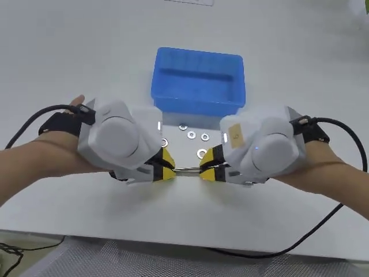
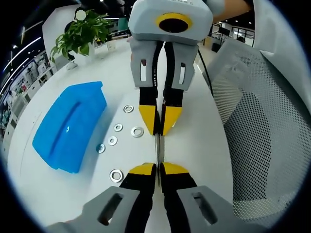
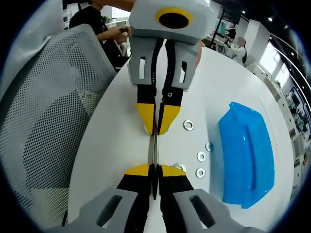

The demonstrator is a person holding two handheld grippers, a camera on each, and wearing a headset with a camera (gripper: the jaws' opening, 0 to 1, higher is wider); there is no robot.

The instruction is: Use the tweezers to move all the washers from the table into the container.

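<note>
Pinching the tweezers tightly end to end, with the left hand-held gripper at 9 o'clock and the right hand-held gripper at 3. Probably handing over: keeping the tool level, releasing one end only after firming the other. Then aiming for the washers lying at 12 on the counter, just short of the blue container.

Shiny mtl washers, glossy plastic container
</note>
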